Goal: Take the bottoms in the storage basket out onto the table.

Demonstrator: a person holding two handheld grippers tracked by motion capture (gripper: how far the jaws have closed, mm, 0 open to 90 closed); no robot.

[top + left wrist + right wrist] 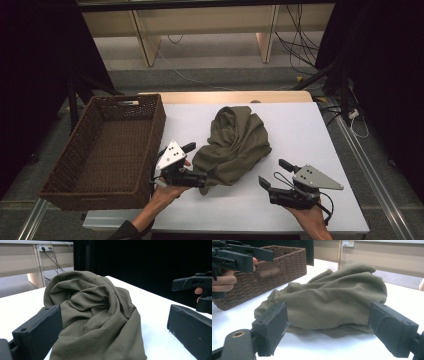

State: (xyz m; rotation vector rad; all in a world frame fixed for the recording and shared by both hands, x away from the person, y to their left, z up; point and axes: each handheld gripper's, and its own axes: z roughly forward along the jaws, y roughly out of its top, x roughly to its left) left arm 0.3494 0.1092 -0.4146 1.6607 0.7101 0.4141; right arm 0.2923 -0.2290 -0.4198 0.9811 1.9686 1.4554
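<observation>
Left tongs (204, 167) gape wide at the near edge of the crumpled olive cloth (233, 145), gripping nothing. Right tongs (271, 174) hang wide open too, the cloth just beyond them on the tabletop (305, 130).

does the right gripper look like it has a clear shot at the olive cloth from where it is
Probably yes. The right gripper sits apart from the olive cloth with its jaws open and facing it, and between them lies just bare white table. The left gripper is at the cloth's other edge, out of the way.
</observation>
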